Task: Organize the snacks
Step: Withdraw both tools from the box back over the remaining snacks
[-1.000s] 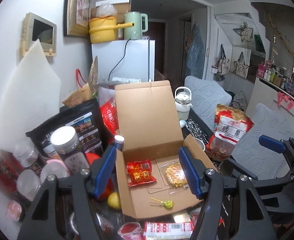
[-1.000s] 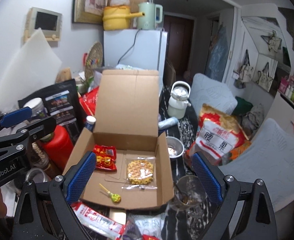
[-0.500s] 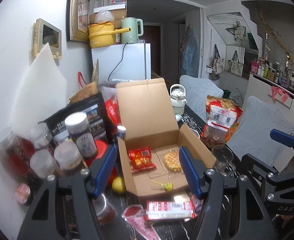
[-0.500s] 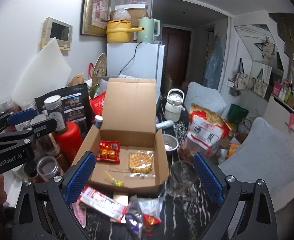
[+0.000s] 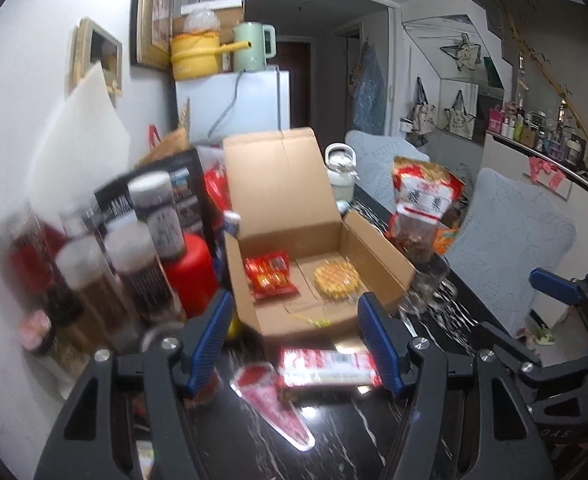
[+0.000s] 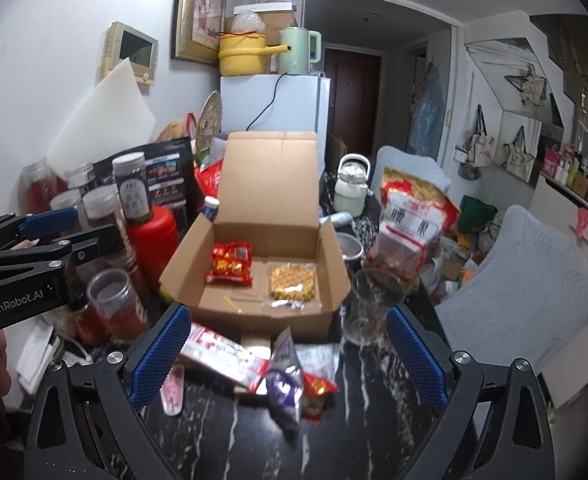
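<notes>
An open cardboard box (image 5: pixel 281 184) (image 6: pixel 253 318) stands on the black marbled table. Inside it lie a red snack packet (image 5: pixel 269 276) (image 6: pixel 229 262), a wrapped waffle (image 5: pixel 336 280) (image 6: pixel 291 282) and a lollipop (image 5: pixel 318 322) (image 6: pixel 231 304). In front of the box lie a long red-and-white packet (image 5: pixel 326 368) (image 6: pixel 221 354), a cone-shaped red packet (image 5: pixel 273 404), a purple packet (image 6: pixel 283 388) and a small red packet (image 6: pixel 316 392). My left gripper (image 5: pixel 294 320) is open above the loose packets, holding nothing. My right gripper (image 6: pixel 287 320) is open wide and also holds nothing.
Several jars (image 6: pixel 131 188) and a red canister (image 6: pixel 151 232) crowd the left of the box. A plastic cup (image 6: pixel 113 300) stands near the left gripper. A drinking glass (image 6: pixel 368 304), a big nut bag (image 6: pixel 410 216) and a white kettle (image 6: pixel 352 190) stand on the right, with pale blue chairs (image 6: pixel 514 280) beyond.
Both grippers have drawn back from the box and sunk a little, so the loose packets in front of it have come into view. The jaws have stayed as wide as before.
</notes>
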